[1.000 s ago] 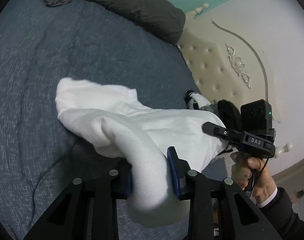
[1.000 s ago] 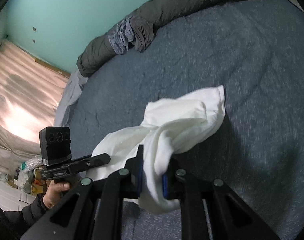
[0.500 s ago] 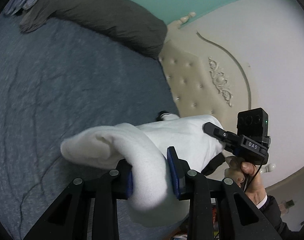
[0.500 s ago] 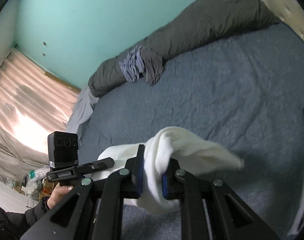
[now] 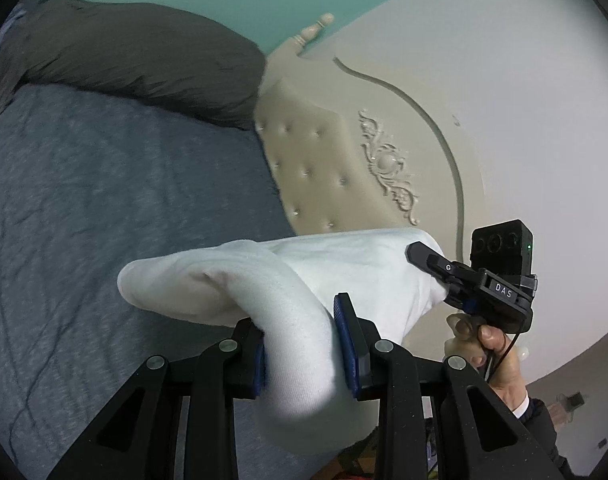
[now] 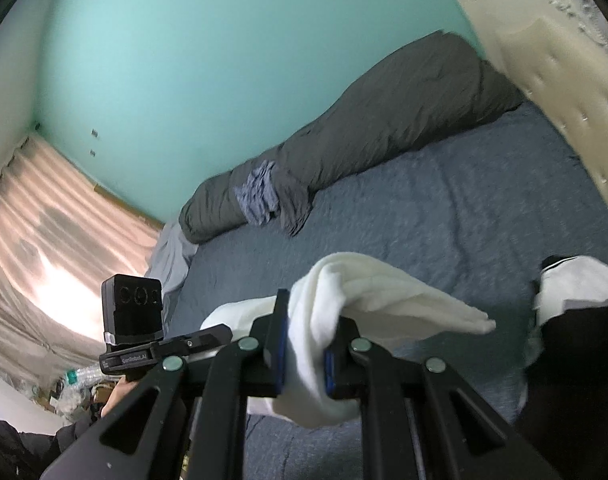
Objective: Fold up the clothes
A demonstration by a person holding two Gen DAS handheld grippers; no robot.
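1. Left claw [image 5: 300, 344] — clenched on a thick bunch of the white garment [image 5: 304, 280]; the grip sits at one end, likely so the cloth spans between both claws.
2. Right claw [image 6: 304, 344] — clenched on the garment's other end, a loose flap trailing off to one side.
3. Garment — white, soft, thick-looking; bunched and draped rather than flat, held in the air above the bed [image 5: 104, 208], not resting on it.
4. Fold state — cannot be told; either being carried to lay out or lifted mid-fold.
5. Background — grey duvet [image 6: 384, 120] rolled along the bed's far edge.
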